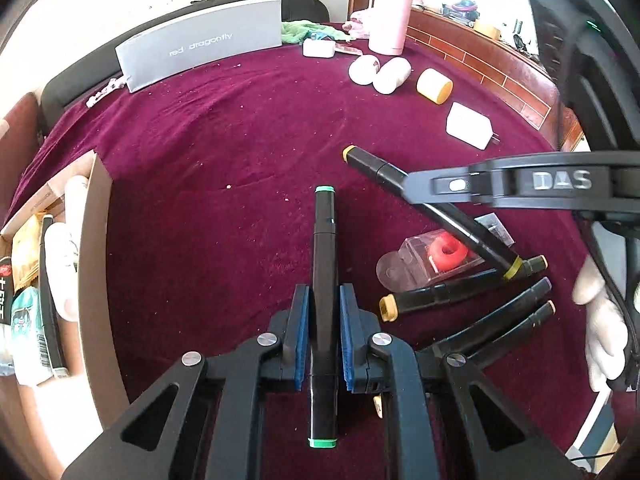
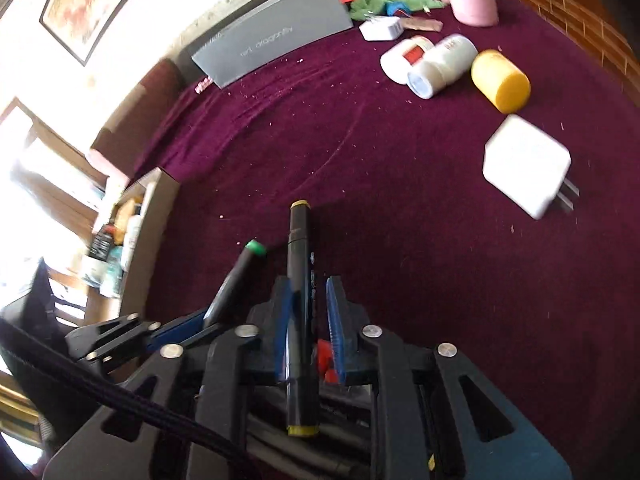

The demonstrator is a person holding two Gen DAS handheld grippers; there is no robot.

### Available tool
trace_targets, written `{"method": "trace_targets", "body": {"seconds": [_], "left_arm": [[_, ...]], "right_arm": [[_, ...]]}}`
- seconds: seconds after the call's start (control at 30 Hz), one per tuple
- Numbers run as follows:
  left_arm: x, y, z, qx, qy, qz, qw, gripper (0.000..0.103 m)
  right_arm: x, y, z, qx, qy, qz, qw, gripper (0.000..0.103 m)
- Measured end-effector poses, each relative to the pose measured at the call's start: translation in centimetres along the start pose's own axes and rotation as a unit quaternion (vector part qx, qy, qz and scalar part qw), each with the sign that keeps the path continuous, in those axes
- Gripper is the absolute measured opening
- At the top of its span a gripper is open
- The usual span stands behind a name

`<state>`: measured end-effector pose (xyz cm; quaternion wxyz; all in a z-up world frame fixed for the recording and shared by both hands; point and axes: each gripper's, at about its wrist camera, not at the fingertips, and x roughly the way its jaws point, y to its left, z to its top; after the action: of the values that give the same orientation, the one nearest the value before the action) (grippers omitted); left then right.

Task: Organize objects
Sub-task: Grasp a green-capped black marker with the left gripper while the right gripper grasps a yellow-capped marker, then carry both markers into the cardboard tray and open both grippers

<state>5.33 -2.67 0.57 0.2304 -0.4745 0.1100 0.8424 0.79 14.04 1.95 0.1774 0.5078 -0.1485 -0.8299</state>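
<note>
Two black markers are sitting in the tongs, one per hand. Left tongs are closing snug on the green-capped marker, blue pads pressing both sides of its barrel, green ends showing at front and rear. Right tongs are gripping the yellow-capped marker; the left pad is touching the barrel, while the right pad is looking slightly off it, so the grip is narrow but hard to confirm fully. Both markers are hanging just above the maroon surface, pointing forward.

More loose markers are lying beside the left tongs, next to a clear tape dispenser with a red roll. Farther out a white charger, a yellow cylinder and two white bottles are resting on the cloth, with a pink bottle, a green cloth and a grey box at the far edge. A cardboard box holding packets is sitting at the left.

Right tongs are crossing over the loose markers in the left wrist view, covering part of the yellow-capped one. A gloved hand is being cut off at the right edge. The right wrist view is blurring, and things under its frame are hard to make out.
</note>
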Motion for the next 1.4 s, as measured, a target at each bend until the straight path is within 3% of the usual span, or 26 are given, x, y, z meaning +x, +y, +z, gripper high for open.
{"method": "trace_targets", "body": {"seconds": [0.13, 0.23, 0.3, 0.73, 1.1, 1.4], "left_arm": [[0.1, -0.4, -0.2, 0.004, -0.009, 0.012, 0.9999, 0.011], [0.0, -0.5, -0.5, 0.001, -0.018, 0.016, 0.9997, 0.011], [-0.3, 0.0, -0.6, -0.012, -0.019, 0.009, 0.9997, 0.011], [-6.5, 2.4, -2.7, -0.072, -0.09, -0.021, 0.9932, 0.011], [-10.0, 4.3, -4.7, -0.096, -0.121, 0.004, 0.988, 0.011], [-12.6, 8.1, -6.8, -0.126, -0.147, 0.051, 0.9797, 0.012]], "right_arm": [[1.7, 0.9, 0.1, -0.006, 0.021, -0.018, 1.0, 0.022], [1.5, 1.5, -0.4, -0.02, 0.002, -0.04, 0.999, 0.023], [1.4, 1.5, -0.7, -0.015, 0.0, -0.03, 0.999, 0.014], [-1.4, 3.5, -1.6, -0.01, -0.024, 0.01, 1.0, 0.014], [-3.1, 8.6, -2.4, -0.054, -0.026, 0.05, 0.997, 0.014], [-2.3, 13.2, -2.7, -0.083, -0.01, 0.069, 0.994, 0.014]]}}
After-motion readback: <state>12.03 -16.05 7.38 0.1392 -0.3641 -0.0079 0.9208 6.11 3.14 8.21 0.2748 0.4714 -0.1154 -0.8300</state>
